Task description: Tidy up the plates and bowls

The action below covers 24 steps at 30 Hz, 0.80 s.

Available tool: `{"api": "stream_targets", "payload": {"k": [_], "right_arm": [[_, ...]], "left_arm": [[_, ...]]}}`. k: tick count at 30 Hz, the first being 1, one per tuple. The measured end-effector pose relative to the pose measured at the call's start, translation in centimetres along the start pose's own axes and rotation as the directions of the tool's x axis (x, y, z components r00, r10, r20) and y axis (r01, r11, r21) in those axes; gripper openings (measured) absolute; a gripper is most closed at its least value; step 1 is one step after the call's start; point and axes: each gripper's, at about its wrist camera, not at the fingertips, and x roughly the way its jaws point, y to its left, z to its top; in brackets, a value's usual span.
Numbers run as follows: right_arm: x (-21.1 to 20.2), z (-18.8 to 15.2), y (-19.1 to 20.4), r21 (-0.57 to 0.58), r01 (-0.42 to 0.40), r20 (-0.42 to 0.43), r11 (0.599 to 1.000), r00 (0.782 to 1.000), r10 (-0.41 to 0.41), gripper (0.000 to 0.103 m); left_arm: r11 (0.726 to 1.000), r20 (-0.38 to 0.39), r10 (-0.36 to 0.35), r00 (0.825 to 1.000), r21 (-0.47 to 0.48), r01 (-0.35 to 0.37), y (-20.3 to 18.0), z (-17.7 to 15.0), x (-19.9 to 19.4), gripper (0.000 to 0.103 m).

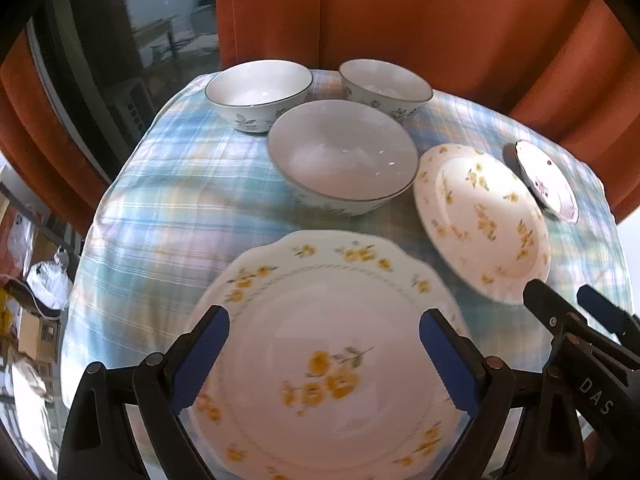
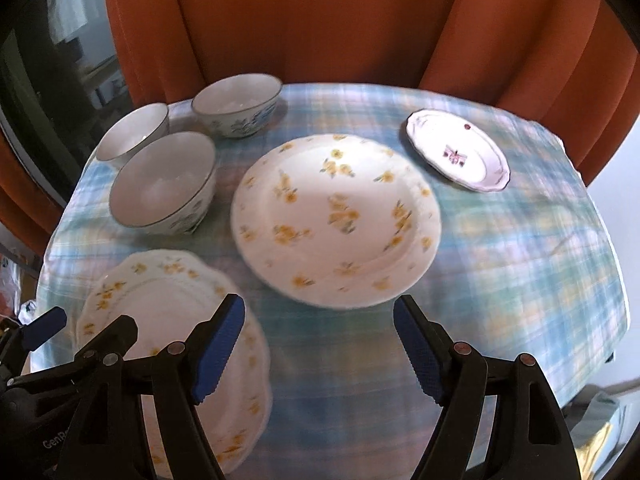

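Looking down my left tool (image 1: 324, 360), I see its blue pads spread wide apart, holding nothing, and hanging over the scalloped plate (image 1: 328, 360) with yellow flowers that lies flat on the table (image 1: 168, 200) right beneath it. Whether a pad touches the plate I cannot tell. Just off to that tool's right, the right tool (image 1: 576, 312) pokes into view with its fingers apart.

From the right wrist, my right tool (image 2: 320, 344) is also spread wide and empty, poised above bare checked cloth, with the scalloped plate (image 2: 168, 344) partly under its left finger (image 2: 218, 346). The left tool (image 2: 44, 326) shows at the far left edge there.

Just ahead of the right tool sits the round plate (image 2: 336, 220) scattered with small yellow blossoms, flat on the cloth, a little blurred. To the left of it, ahead of the left tool, stands the nearest bowl (image 1: 342, 156), upright and grey-rimmed, close beside the round plate (image 1: 482, 222).

Farther out, two more bowls stand side by side behind it: the left bowl (image 1: 260, 94) and the right bowl (image 1: 386, 88), both upright with blue leaf prints. Far ahead and to the right of the right tool lies the small plate (image 2: 458, 150) with a purple motif, well apart from the bowls. Beyond the table hangs an orange curtain (image 2: 312, 20).
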Motion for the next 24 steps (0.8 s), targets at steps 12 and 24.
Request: {"api": "stream_targets", "payload": {"k": [12,24], "right_arm": [[2.7,3.8,-7.3,-0.018,-0.102,-0.007,0.995,0.995,0.102,0.080],[8.6,7.4,-10.2,-0.066,-0.178,-0.041,0.982,0.984,0.176,0.080]], "left_arm": [[0.996,0.013,0.063,0.998,-0.070,-0.062,-6.7,1.8,1.9,0.096],[0.990,-0.002,0.114,0.994,-0.084,-0.113,-11.7,4.0,7.4,0.089]]}}
